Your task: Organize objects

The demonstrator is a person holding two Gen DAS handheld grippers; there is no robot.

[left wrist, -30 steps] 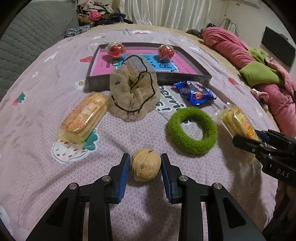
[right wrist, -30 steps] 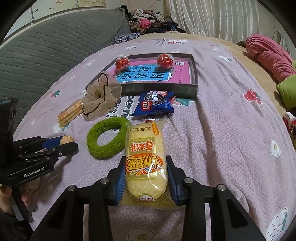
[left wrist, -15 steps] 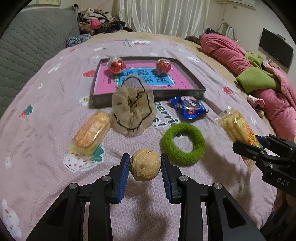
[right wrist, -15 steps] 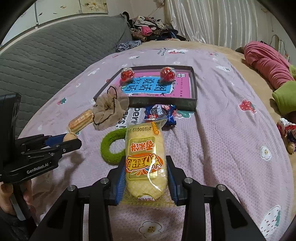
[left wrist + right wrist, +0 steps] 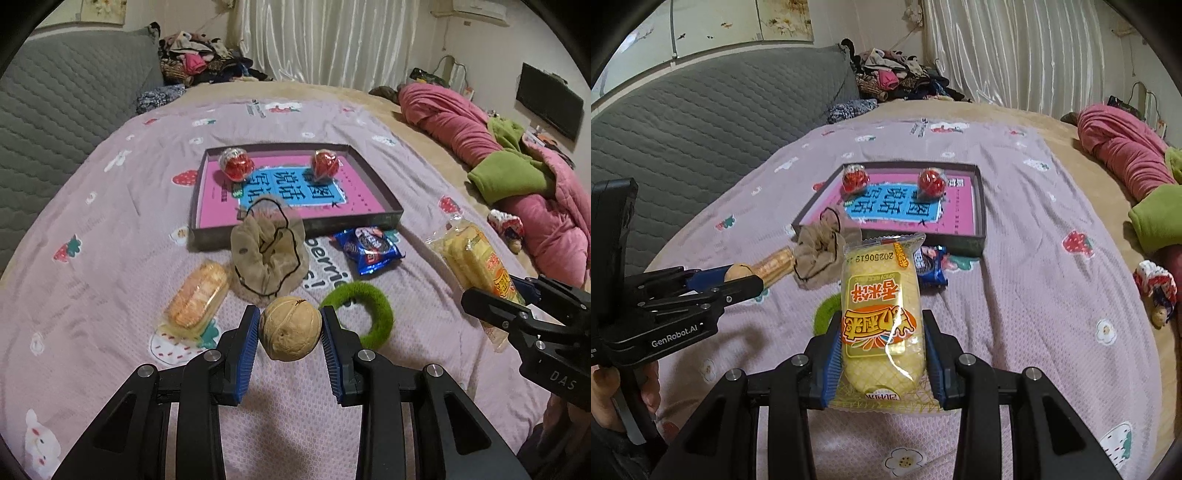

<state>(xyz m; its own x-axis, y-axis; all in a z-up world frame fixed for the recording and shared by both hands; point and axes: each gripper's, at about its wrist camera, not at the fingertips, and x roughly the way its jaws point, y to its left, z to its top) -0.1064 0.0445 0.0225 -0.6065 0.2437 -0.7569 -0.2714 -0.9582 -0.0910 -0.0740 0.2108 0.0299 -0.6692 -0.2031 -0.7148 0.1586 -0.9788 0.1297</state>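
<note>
My left gripper (image 5: 290, 326) is shut on a tan walnut (image 5: 290, 328) and holds it above the bedspread. My right gripper (image 5: 881, 343) is shut on a yellow rice-cracker packet (image 5: 881, 306) and holds it up; it also shows in the left wrist view (image 5: 476, 262). A shallow dark tray (image 5: 373, 173) with a pink and blue sheet holds two red wrapped balls (image 5: 236, 166). In front of it lie a beige scrunchie (image 5: 267, 254), a blue snack packet (image 5: 369, 249), a green fuzzy ring (image 5: 376, 310) and an orange cracker packet (image 5: 197, 299).
Everything lies on a pink strawberry-print bedspread (image 5: 92, 229). A grey quilted headboard (image 5: 683, 122) is at the left. Pink and green bedding (image 5: 517, 177) is piled at the right, clothes (image 5: 199, 66) at the far end. A small toy (image 5: 1158, 288) lies at the right edge.
Both grippers have risen from the bedspread with the walnut and the yellow packet in them. The objects on the bed now look farther below.
</note>
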